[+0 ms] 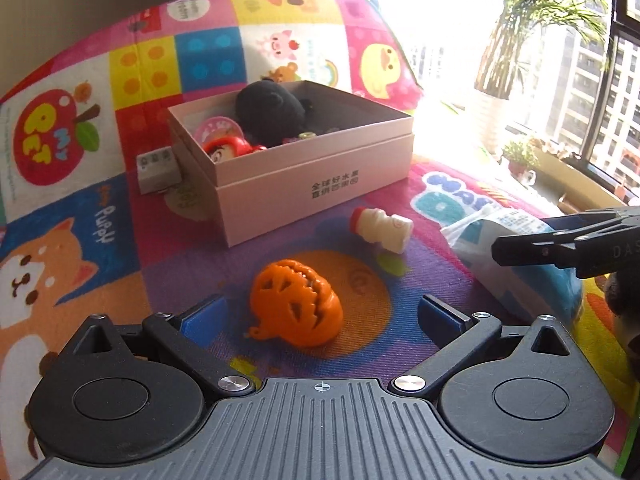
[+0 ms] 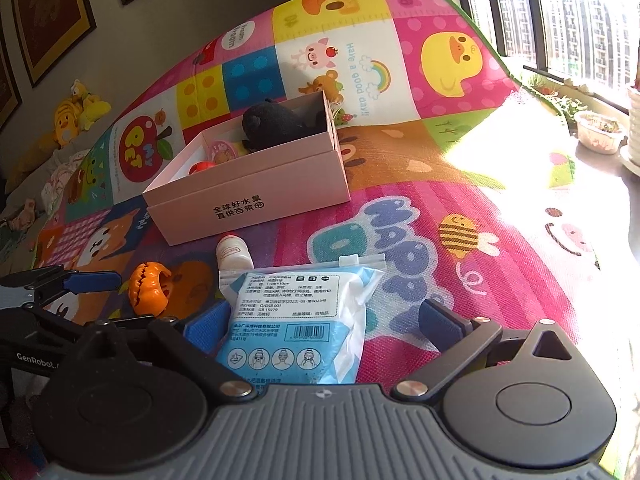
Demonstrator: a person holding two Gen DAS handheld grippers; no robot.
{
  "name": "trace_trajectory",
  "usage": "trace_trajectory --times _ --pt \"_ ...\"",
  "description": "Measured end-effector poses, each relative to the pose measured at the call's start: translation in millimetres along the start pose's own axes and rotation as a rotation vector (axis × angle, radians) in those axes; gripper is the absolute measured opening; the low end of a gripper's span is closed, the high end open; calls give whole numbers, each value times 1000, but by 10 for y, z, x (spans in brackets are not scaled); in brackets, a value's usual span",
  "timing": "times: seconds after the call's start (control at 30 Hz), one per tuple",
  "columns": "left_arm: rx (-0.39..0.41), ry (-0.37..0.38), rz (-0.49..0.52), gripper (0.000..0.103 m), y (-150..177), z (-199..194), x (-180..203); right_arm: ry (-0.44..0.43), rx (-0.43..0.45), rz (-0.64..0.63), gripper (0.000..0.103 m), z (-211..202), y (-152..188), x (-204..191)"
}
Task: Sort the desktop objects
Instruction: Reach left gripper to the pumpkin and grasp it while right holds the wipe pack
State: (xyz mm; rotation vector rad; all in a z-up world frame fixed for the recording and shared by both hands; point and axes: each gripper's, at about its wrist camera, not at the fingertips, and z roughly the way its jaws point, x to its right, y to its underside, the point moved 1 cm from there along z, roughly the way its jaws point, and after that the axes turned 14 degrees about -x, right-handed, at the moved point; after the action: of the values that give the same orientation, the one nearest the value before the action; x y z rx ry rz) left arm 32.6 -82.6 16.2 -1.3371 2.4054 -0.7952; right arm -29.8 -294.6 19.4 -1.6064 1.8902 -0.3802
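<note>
An orange pumpkin toy lies on the play mat between the open fingers of my left gripper; it also shows in the right wrist view. A small white bottle with a red cap lies on its side beyond it, near the pink box. The box holds a black plush toy, a red toy and a pink item. My right gripper is open around a blue-and-white wipes packet lying on the mat. The packet and the right gripper's fingers show in the left wrist view.
A small grey block sits left of the box. The colourful play mat covers the whole surface. Potted plants stand on the window sill to the right. Plush toys lie far left.
</note>
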Motion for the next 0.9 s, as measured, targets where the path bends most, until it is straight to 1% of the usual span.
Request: trace_trajectory --times 0.1,0.17,0.2,0.3,0.33,0.37,0.4,0.47,0.53,0.57,0.6,0.7,0.73,0.8,0.9 --pt "-28 27 -10 103 -13 70 -8 -1 0 3 101 0 4 8" --pt "-44 69 9 103 32 77 61 -2 0 5 101 0 3 9" --pt "-47 91 26 103 64 66 112 -3 0 5 101 0 4 11" --pt "-51 193 96 103 149 -19 258 -1 1 10 102 0 1 11" --pt "-46 210 122 103 169 -51 297 0 2 12 103 -1 -1 14" --pt "-30 211 152 103 191 -90 348 1 3 13 103 -3 -1 16" --pt "-13 193 171 103 202 -117 379 1 3 15 103 -4 1 18" --pt "-6 124 165 103 191 -120 386 3 4 18 103 -5 0 20" --pt "-27 21 99 103 140 -62 330 4 5 19 103 -7 0 21" --pt "-37 -14 61 103 118 -31 292 3 6 19 103 -7 0 21" --pt "-43 -27 26 103 98 -4 249 3 6 19 103 -8 0 21" --pt "-50 7 -72 103 42 38 159 5 6 21 103 -8 -5 24" --pt "-47 24 -90 103 23 46 151 6 6 24 103 -10 -5 29" --pt "-39 46 -103 103 -23 70 159 7 9 28 103 -13 -6 36" --pt "-31 34 -91 103 -78 143 190 5 12 38 103 -19 -6 53"
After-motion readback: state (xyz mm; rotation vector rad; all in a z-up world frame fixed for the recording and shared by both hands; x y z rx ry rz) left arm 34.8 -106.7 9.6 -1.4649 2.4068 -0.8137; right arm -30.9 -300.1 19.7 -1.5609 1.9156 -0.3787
